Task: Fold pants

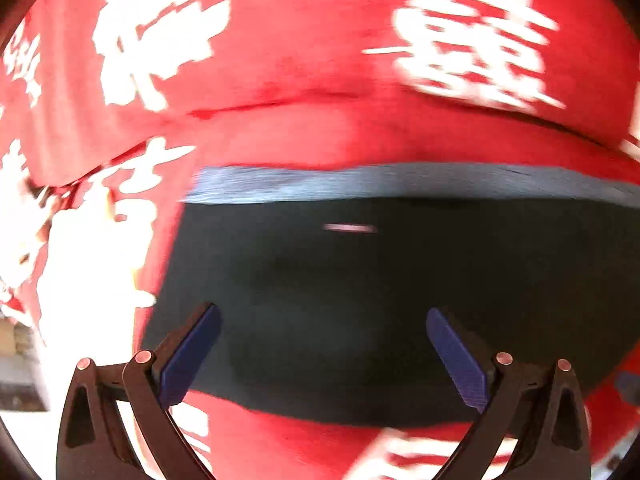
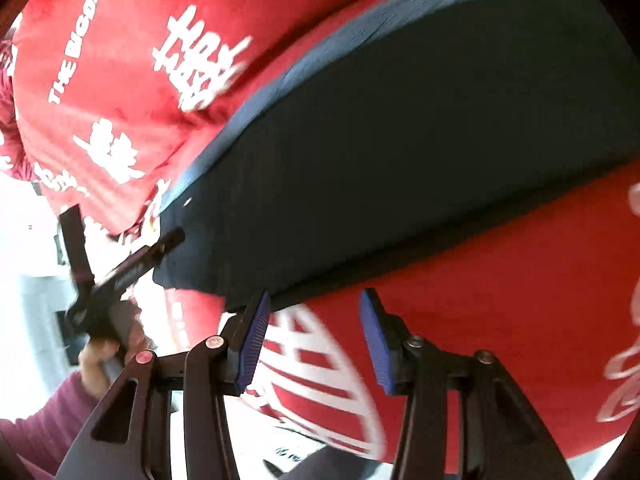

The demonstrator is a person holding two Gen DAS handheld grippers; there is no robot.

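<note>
**Dark pants flat on red cloth, both grippers clear**

Seen from the left wrist: dark pants (image 1: 360, 300) spread flat on a red cloth (image 1: 300, 60) printed with large white characters. Along the far edge of the pants, a blue-grey band (image 1: 380, 184), blurred. Left gripper (image 1: 323, 354) above the near part of the pants, blue pads (image 1: 190, 356) spread wide, nothing between them.

Seen from the right wrist: same pants (image 2: 400, 140) slanting from near left to far right across the red cloth (image 2: 120, 60). Right gripper (image 2: 314, 340) at the near edge of the pants, pads (image 2: 252, 344) moderately apart, gripping nothing, only red cloth showing in the gap. At far left, the left gripper (image 2: 124, 264) again, held by a hand (image 2: 100, 356) in a maroon sleeve (image 2: 44, 424), beside the pants' left end; finger spread there too blurred to tell.
</note>
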